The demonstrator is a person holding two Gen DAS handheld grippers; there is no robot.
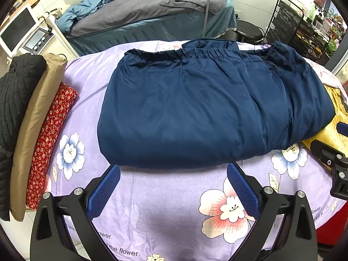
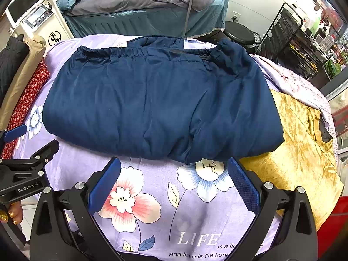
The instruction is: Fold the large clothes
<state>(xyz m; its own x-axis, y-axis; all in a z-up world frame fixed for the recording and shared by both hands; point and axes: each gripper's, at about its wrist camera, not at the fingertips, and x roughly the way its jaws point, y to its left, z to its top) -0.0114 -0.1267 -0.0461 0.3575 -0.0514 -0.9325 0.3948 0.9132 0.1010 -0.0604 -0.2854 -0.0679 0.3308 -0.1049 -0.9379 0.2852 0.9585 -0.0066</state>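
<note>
Lilac floral bedsheet [image 1: 156,206] covers the work surface, with a massage bed [image 1: 152,19] behind it. On the sheet lies the navy garment [image 1: 195,108], already doubled into a thick rectangle, its elastic hem [image 1: 174,54] at the far edge. Folded clothes [image 1: 39,119] stack at the left, a gold cloth [image 2: 304,152] waits at the right. Left gripper [image 1: 173,187] and right gripper [image 2: 174,184] hover near its front fold, jaws spread, holding nothing. Probably one more fold remains.

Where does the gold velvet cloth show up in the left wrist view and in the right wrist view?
Left wrist view: gold velvet cloth at the right edge, partly under the navy garment.
Right wrist view: gold velvet cloth fills the right side, beside the navy garment.
Shared landmark: the garment's elastic waistband along its far edge.
</note>
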